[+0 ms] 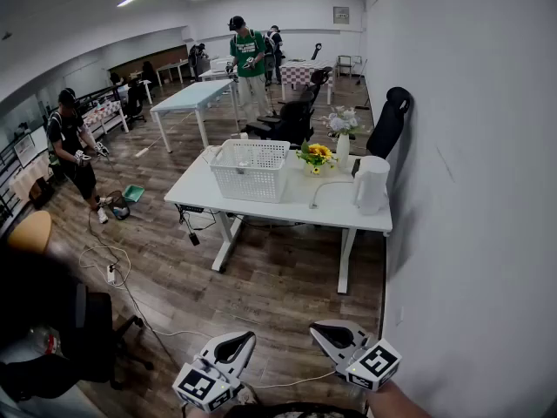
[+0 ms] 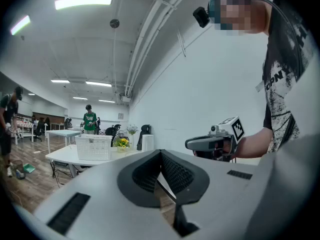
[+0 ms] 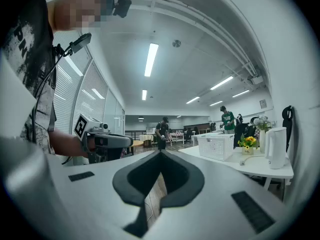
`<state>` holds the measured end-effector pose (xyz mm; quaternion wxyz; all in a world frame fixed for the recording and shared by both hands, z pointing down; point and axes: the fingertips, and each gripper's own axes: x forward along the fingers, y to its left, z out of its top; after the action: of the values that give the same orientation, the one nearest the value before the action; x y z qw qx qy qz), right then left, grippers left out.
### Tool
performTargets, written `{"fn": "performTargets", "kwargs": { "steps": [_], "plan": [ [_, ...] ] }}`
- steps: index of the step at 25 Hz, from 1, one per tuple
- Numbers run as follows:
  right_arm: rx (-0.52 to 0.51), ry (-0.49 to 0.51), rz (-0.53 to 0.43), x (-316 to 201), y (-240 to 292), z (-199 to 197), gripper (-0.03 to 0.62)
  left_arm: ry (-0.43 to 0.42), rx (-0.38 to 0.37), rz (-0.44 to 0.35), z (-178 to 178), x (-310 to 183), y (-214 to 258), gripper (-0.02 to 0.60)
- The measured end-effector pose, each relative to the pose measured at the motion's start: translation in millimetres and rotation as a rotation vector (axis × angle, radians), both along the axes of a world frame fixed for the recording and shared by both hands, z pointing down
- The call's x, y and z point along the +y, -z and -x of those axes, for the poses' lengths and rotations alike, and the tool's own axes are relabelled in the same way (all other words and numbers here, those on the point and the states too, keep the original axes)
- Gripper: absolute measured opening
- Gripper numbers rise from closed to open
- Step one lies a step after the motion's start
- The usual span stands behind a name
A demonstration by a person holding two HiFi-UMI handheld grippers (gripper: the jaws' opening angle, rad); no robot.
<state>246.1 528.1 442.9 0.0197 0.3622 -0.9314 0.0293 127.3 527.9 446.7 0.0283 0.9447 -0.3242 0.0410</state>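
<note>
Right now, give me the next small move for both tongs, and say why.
Probably step forward toward the white table. The left tongs and right tongs are both closed on nothing, held low over the wooden floor. The table, with its basket, flowers and kettle, looks well out of reach ahead.

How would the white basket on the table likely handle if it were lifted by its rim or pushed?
The white basket has open lattice walls and looks like plastic, so it is probably light for its size. Nothing shows inside it, so a push would likely slide it across the table. Its thin rim may flex slightly.
</note>
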Motion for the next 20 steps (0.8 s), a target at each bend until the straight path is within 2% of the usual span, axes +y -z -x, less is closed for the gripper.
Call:
{"fn": "performTargets", "kwargs": {
  "steps": [5,20],
  "plan": [
    [-0.001,-0.022,0.008,-3.7,-4.2,-3.2,0.021,-0.012,0.009,0.018,-0.2,-5.0,-1.6,0.011],
    [-0.032,0.038,0.056,-3.8,-20.3,8.0,0.023,0.005,0.000,0.058,6.3,-8.3,-20.1,0.011]
  ]
}}
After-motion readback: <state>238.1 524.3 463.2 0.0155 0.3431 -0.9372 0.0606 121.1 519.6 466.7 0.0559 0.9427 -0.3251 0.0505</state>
